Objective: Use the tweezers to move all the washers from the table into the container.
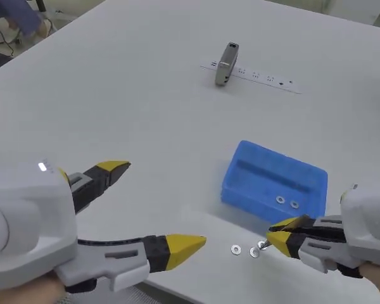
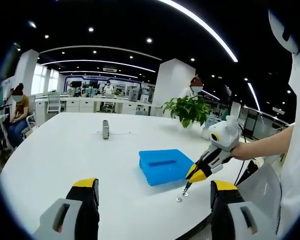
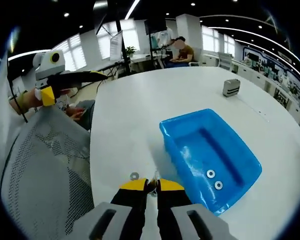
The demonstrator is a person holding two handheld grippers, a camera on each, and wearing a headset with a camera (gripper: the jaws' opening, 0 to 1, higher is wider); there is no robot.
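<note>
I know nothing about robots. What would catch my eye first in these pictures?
The blue container stands out on the white table, with two washers lying inside it. Just in front of it, the yellow-tipped right gripper is shut on thin tweezers, which point down at loose washers near the table's edge. The left gripper hangs wide open at the lower left.

Your left tongs have a bulky pale-grey plastic housing, black jaws and pointed yellow tips. A small white light glows on the shell, at 9 o'clock in the head view. Your right tongs match: grey shell, black jaws, yellow tips. You wear a white top.
</note>
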